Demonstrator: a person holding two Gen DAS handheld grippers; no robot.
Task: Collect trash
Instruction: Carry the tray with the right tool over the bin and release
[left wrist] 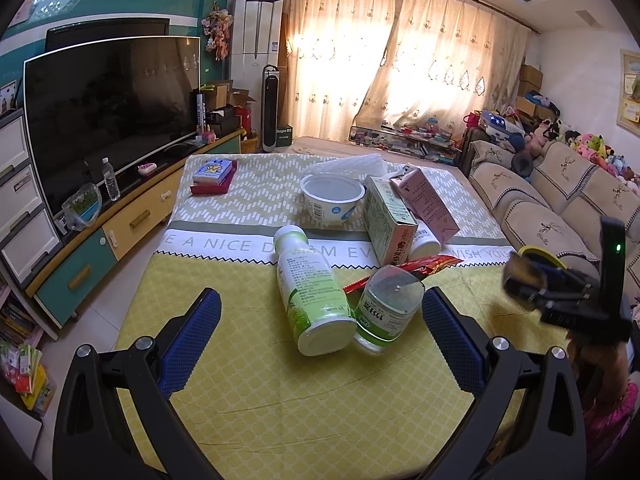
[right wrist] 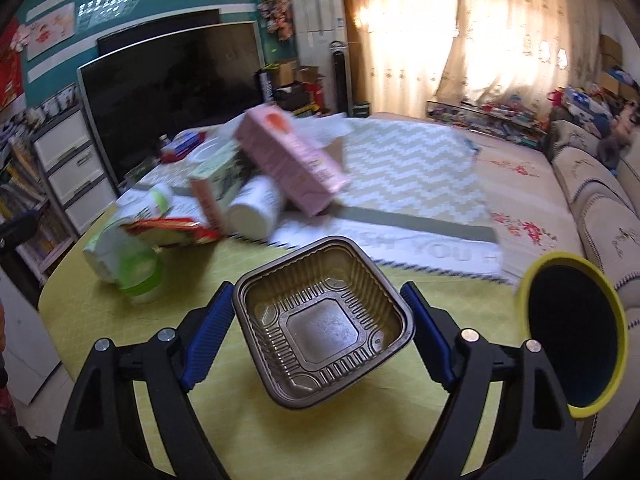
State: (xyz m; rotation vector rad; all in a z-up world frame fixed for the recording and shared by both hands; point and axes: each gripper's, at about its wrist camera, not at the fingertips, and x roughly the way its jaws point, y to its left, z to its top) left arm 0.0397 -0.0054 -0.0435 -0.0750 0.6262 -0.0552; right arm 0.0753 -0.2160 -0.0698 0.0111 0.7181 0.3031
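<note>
The right gripper (right wrist: 322, 320) hangs above the worktop (right wrist: 360, 432), fingers clamping a ribbed square plastic tray (right wrist: 322, 326) (glossy brown) beside the yellow-rimmed bin (right wrist: 576, 336). The left gripper (left wrist: 320, 320) hovers with fingers wide over a lying white bottle (left wrist: 310, 292).

The right-wrist view smears the pink carton (right wrist: 290, 160) and green bottle (right wrist: 136, 268) near the table's left edge. The boxed carton (left wrist: 390, 220) hides most of a white bottle (left wrist: 426, 242). Labels stay unreadable.
</note>
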